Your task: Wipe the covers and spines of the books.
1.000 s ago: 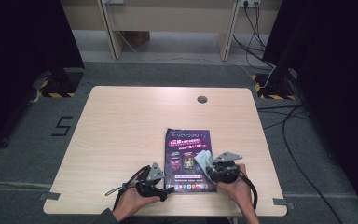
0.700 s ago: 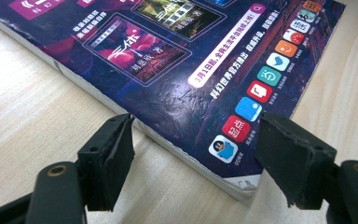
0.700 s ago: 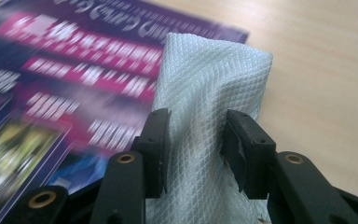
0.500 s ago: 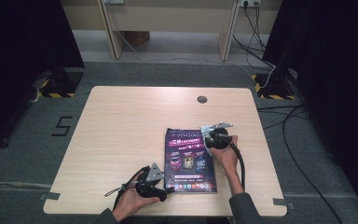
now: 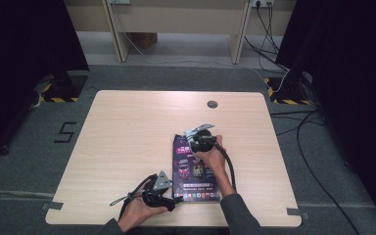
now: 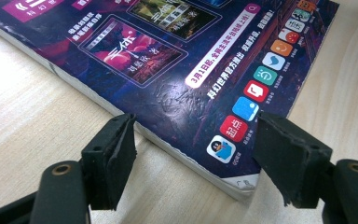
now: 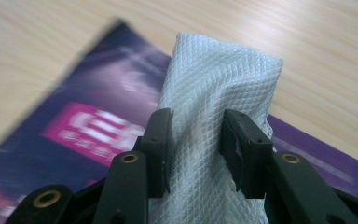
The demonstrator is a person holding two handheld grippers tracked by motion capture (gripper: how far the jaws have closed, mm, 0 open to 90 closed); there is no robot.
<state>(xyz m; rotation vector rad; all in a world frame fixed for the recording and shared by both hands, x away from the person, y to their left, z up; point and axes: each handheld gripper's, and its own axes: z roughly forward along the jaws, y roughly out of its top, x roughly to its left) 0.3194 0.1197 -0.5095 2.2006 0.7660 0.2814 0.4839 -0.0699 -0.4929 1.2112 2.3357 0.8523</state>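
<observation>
The white cloth (image 7: 214,112), a soft woven wipe with a fine diamond-quilted texture, stands bunched into a rounded upright fold between the two black jaws of the right gripper (image 7: 195,149); the jaws pinch it on both flanks, their flat rubbery pads pressed into the weave, and they have just been closing a little further with the cloth between them; its blunt top rises well above the jaw tips, and below them it narrows toward the gripper body. Behind and beneath the jaws lies the magazine (image 7: 74,130), a flat rectangular book with a glossy dark purple cover bearing a pink panel, blurred in the right gripper view. In the left gripper view the same magazine (image 6: 177,84) shows a slick cover, crinkled in one patch, printed with framed pictures and a row of small rounded app icons along one edge; its stacked pale page edges form a thin ridged side. The left gripper (image 6: 196,154) has its jaws spread, matte black blocks with rough torn-looking foam pads; the near corner of the magazine sits between them, neither pad pressing on it. All rests on the table (image 5: 127,137), a pale wood-grain top with rounded corners.
</observation>
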